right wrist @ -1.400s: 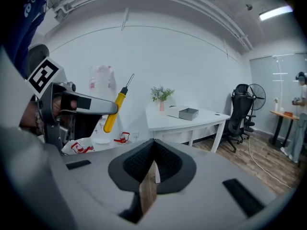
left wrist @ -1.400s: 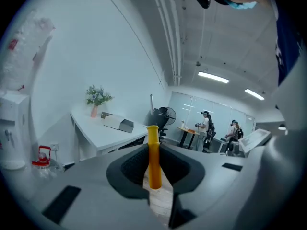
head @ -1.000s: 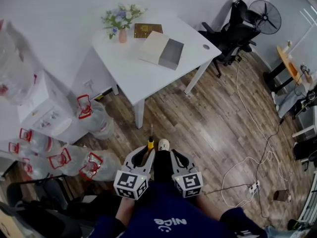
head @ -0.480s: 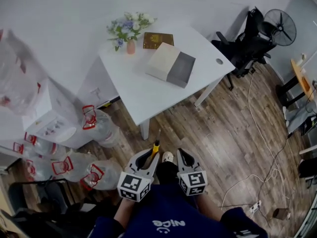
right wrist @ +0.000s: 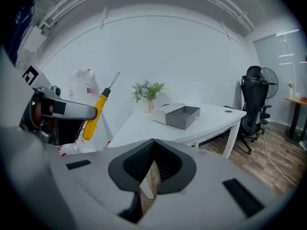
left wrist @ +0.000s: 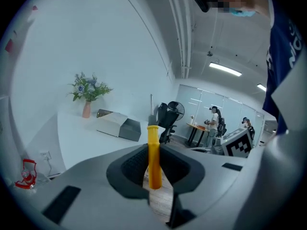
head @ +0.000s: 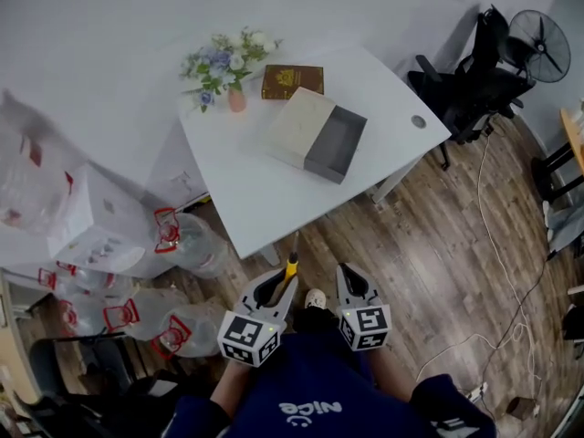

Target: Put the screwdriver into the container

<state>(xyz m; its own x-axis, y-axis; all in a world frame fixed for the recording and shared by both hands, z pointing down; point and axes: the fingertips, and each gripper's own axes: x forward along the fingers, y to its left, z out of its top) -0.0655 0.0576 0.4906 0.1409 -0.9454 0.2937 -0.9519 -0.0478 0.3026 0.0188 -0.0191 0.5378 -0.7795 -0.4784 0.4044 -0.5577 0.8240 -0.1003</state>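
Holds yellow-handled screwdriver (head: 290,265) clamped in fingers of left gripper (head: 282,280), right gripper (right wrist: 152,163) fingers together and empty; next, probably reach over white tabletop (head: 265,199) to open grey box (head: 334,144) at its middle.

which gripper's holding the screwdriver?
The left gripper, clamped on the yellow-handled screwdriver; the right gripper is shut with nothing between its jaws.

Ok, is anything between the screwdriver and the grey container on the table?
Nothing visible. The left gripper holds the screwdriver near the table edge; only bare tabletop lies before the open container. The vase and book stand beyond it.
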